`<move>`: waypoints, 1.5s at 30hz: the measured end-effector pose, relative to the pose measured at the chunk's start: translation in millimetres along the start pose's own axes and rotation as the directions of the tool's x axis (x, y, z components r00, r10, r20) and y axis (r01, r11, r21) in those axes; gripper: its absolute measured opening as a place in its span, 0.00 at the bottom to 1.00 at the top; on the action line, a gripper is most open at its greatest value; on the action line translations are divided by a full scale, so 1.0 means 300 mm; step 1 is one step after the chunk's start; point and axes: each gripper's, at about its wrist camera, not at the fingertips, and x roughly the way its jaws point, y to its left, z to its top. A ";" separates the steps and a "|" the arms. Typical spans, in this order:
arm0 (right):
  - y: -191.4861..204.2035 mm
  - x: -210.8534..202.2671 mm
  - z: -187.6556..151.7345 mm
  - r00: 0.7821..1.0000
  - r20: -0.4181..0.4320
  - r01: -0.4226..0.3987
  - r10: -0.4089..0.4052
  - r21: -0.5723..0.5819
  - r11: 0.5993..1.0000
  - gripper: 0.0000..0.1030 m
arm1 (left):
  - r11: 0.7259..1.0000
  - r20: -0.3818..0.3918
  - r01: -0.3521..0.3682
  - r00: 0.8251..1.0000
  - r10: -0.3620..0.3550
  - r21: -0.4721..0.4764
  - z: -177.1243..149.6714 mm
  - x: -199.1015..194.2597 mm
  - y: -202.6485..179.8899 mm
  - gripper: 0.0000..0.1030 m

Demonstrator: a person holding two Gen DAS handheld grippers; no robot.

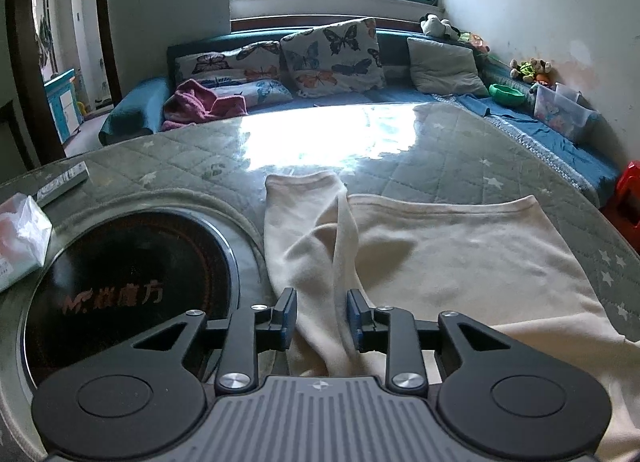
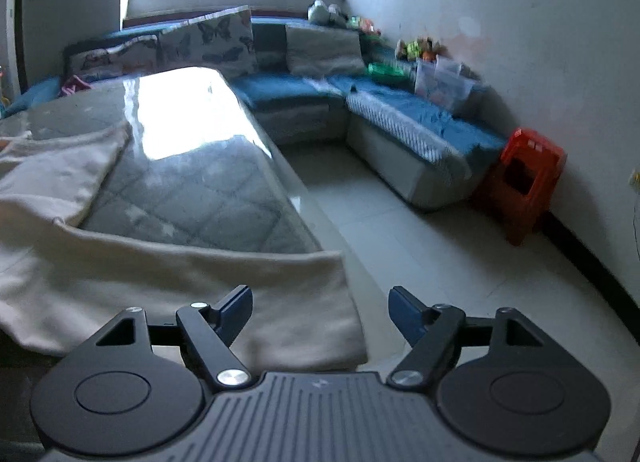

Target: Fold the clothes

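The cream garment (image 1: 440,246) lies spread on the glass-topped table (image 1: 400,134), over a quilted cover with stars. In the left wrist view, one sleeve (image 1: 316,246) is folded inward across the body; its long axis runs from the tongs toward 12 o'clock, with the cuff end at the far side. The garment's body extends toward 2 o'clock, its hem edge running across toward 3 o'clock.

The left gripper (image 1: 322,314) is released: its jaws stand partly apart, and the sleeve passes through the gap with daylight on both sides, so neither pad presses the cloth. A round dark hob (image 1: 132,294) sits at 10 o'clock, just beside the sleeve.

The right gripper (image 2: 320,314) is released and wide, with nothing clamped. In the right wrist view, the other sleeve (image 2: 240,290) lies across from 9 o'clock, its end directly under the jaws at the table's edge, overhanging the floor (image 2: 440,246).

Judgement: the right hand is the nearer to the unfolded sleeve. The coming move turns on that sleeve's axis lying crosswise to the tongs, so it must be carried toward 9 o'clock over the body.
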 end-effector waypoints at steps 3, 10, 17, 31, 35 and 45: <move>0.029 -0.015 0.031 0.998 0.034 -0.056 0.056 -0.004 0.998 0.75 | 1.000 0.009 -0.006 1.000 0.005 0.009 0.020 0.011 -0.007 0.30; 0.202 -0.028 0.071 0.940 0.022 -0.338 0.341 -0.086 0.937 0.75 | 0.999 0.019 -0.009 1.000 0.009 0.040 0.058 0.066 -0.031 0.35; 0.393 -0.069 0.074 0.865 -0.025 -0.491 0.501 -0.246 0.836 0.76 | 0.997 0.017 0.011 1.000 -0.012 0.073 0.055 0.097 -0.051 0.08; 0.545 -0.135 0.048 0.800 -0.090 -0.564 0.594 -0.453 0.691 0.77 | 0.997 0.138 -0.014 0.990 0.024 -0.079 0.006 -0.121 0.112 0.03; 0.571 -0.149 0.024 0.795 -0.103 -0.562 0.597 -0.493 0.664 0.77 | 0.990 0.157 -0.044 0.985 0.065 -0.133 -0.051 -0.217 0.180 0.02; 0.569 -0.171 0.000 0.792 -0.116 -0.560 0.600 -0.530 0.637 0.77 | 0.954 0.133 -0.141 0.974 0.181 -0.263 -0.245 -0.412 0.316 0.02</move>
